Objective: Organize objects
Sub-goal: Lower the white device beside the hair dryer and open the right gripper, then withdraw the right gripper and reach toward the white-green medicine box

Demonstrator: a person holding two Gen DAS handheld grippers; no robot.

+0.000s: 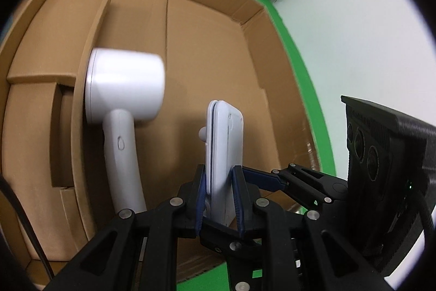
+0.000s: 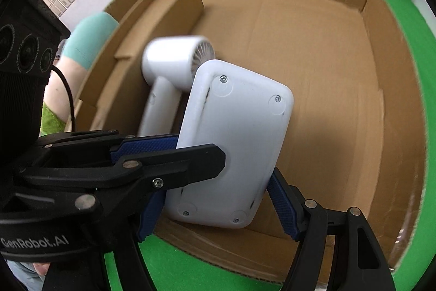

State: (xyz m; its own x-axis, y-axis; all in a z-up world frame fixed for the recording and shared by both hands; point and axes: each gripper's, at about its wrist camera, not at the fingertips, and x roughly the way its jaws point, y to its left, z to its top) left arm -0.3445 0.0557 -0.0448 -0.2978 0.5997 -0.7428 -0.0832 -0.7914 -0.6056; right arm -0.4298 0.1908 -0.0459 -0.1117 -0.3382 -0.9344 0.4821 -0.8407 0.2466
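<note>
Slippage is looking like the main risk: the left hand-held gripper (image 1: 218, 198) is pinching a flat white device (image 1: 224, 152) by its thin near end only, with most of the body sticking out beyond the blue pads (image 1: 237, 198), so a tilt or a knock could be levering it loose. In the right wrist view the right hand-held gripper (image 2: 218, 205) is sitting with its fingers spread either side of the same device (image 2: 231, 143); whether they are touching it I cannot tell, and a clash between the two grippers could be twisting it out of the hold.

Close to its left, a white hair dryer (image 1: 122, 105) is lying inside the cardboard box (image 1: 212, 51), against a cardboard divider (image 1: 90, 51), and the device could be bumping it on the way down.

That device is a rounded white plastic slab, held on edge above the box floor; its broad face is showing corner screws and dark scuffs along one edge. Smooth plastic is probably giving the pads little purchase
</note>
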